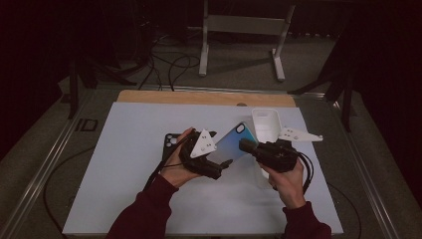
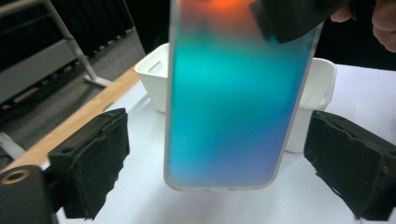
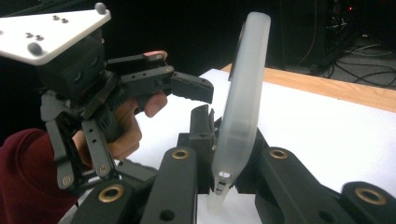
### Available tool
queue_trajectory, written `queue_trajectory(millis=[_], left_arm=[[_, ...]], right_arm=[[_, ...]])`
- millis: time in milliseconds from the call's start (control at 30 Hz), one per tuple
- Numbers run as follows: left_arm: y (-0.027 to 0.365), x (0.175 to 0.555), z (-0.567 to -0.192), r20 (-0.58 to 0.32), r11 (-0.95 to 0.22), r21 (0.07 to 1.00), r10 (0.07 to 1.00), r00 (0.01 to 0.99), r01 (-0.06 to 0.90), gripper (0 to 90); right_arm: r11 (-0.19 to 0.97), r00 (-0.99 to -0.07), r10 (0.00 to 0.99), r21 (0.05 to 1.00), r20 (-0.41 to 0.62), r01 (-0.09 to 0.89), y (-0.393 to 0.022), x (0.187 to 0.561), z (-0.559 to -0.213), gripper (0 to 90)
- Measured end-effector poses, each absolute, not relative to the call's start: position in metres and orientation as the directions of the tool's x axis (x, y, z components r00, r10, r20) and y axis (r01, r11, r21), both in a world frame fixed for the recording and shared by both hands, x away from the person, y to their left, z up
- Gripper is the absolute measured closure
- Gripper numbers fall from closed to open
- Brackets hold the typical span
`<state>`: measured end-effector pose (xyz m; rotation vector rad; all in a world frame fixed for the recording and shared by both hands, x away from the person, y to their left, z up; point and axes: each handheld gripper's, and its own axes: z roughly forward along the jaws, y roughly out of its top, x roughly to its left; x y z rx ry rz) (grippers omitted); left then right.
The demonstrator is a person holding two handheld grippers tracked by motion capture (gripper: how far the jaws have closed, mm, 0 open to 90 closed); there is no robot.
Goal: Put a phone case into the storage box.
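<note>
Mid-frame in the high view, phone case (image 1: 233, 143) held off the counter (image 1: 129, 149), pinched at one end by right gripper (image 1: 247, 146), jaws tight, presenting it edge-up. Left gripper (image 1: 225, 165) jaws spread wide either side, pads clear, ready to take over.

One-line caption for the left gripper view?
Iridescent phone case hangs between the open left gripper, pinched at top by the right gripper, white bin behind.

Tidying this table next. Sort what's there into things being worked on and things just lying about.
In use: translucent blue-teal gradient phone case, clamped in right claw; open left claw around it.
Lying about: black phone, white plastic bin, white table mat.
</note>
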<state>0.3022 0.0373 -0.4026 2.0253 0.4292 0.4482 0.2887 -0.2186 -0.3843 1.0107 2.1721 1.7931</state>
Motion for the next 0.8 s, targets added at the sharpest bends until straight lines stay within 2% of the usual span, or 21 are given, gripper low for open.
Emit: queue_trajectory(millis=[267,500,667,800], left_arm=[[0.044,0.309,-0.403,0.053,-0.434,0.886,0.448,0.892,0.165,5.4],[0.044,0.308,-0.404,0.011,-0.439,0.883,0.372,0.928,0.165,9.5],[0.042,0.305,-0.406,-0.001,-0.449,0.881,0.313,0.950,0.149,17.3],[0.042,0.305,-0.408,0.001,-0.463,0.876,0.289,0.957,0.139,32.1]], right_arm=[[0.079,-0.794,0.539,0.922,0.280,0.379,-0.226,0.286,-0.380,81.6],[0.091,-0.840,0.469,0.931,0.272,0.352,-0.228,0.284,-0.377,81.6],[0.109,-0.861,0.441,0.937,0.252,0.331,-0.226,0.282,-0.374,81.6],[0.131,-0.887,0.400,0.944,0.229,0.303,-0.224,0.280,-0.371,81.6]])
